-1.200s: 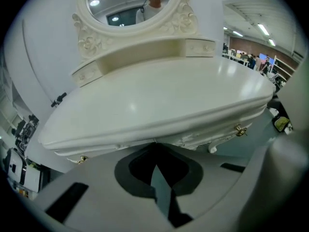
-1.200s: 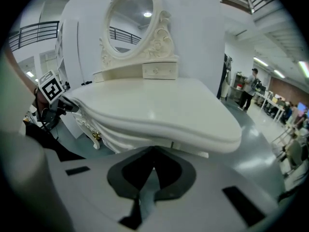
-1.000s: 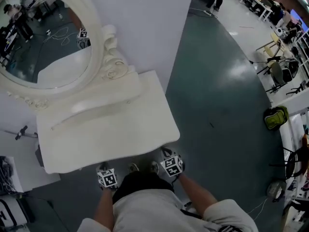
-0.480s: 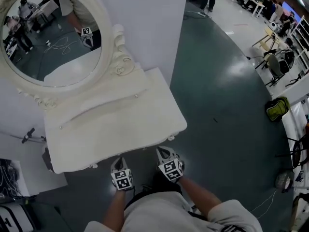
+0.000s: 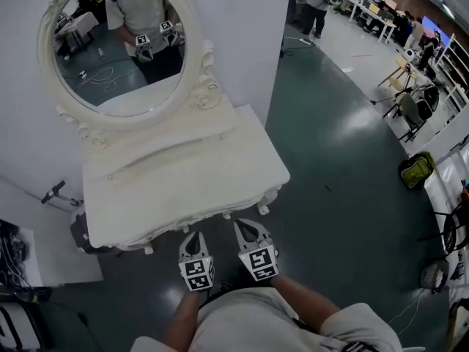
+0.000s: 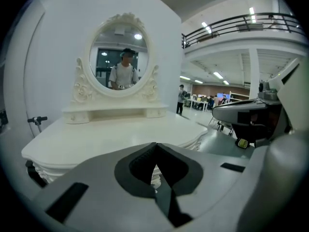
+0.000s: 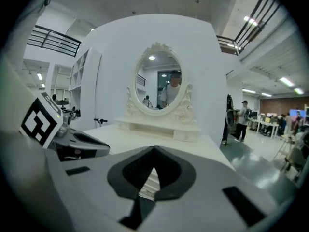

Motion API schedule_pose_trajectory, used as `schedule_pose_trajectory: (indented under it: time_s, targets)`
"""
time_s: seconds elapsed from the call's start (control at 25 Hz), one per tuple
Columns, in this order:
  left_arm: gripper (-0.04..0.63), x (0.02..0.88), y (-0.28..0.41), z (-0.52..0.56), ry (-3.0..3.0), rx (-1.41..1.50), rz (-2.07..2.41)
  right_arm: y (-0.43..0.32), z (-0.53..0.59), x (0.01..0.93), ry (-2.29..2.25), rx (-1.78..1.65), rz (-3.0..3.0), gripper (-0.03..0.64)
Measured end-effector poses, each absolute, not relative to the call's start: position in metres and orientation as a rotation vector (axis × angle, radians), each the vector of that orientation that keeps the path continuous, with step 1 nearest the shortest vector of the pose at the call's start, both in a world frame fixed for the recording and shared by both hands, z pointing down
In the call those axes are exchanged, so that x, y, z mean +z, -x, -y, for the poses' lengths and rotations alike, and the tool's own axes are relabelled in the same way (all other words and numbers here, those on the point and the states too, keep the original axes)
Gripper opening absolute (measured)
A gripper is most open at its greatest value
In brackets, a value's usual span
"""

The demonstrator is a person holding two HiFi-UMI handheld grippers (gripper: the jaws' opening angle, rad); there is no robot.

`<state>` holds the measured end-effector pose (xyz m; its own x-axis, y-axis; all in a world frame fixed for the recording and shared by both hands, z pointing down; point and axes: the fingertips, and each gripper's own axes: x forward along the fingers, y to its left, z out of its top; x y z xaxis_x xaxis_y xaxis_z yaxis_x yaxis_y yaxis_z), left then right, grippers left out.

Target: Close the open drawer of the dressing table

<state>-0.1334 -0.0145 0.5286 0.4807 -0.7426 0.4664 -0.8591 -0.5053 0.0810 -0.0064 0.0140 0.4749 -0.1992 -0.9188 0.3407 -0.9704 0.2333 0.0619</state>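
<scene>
The mirror (image 5: 121, 50) stands on the far side of the dressing table (image 5: 183, 174), against the wall (image 5: 242, 20). The left gripper (image 5: 192, 236) and right gripper (image 5: 246, 227) sit side by side at its near edge, seemingly just clear.

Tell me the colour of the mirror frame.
The frame is cream white with carved scrolls; the head view shows it best.
</scene>
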Motion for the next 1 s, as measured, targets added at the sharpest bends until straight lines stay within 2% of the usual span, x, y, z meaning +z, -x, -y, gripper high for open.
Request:
schedule_pose_trajectory:
  time_s: [0.24, 1.0]
  targets:
    - [0.008, 0.488, 0.142, -0.003, -2.495, 0.373, 1.322, 0.037, -0.044, 0.439, -1.827, 0.242, 2.222, 0.015]
    - [0.008, 0.444, 0.143, -0.046, -2.608, 0.239, 1.32, 0.068, -0.072, 0.414, -1.736, 0.102, 2.24, 0.015]
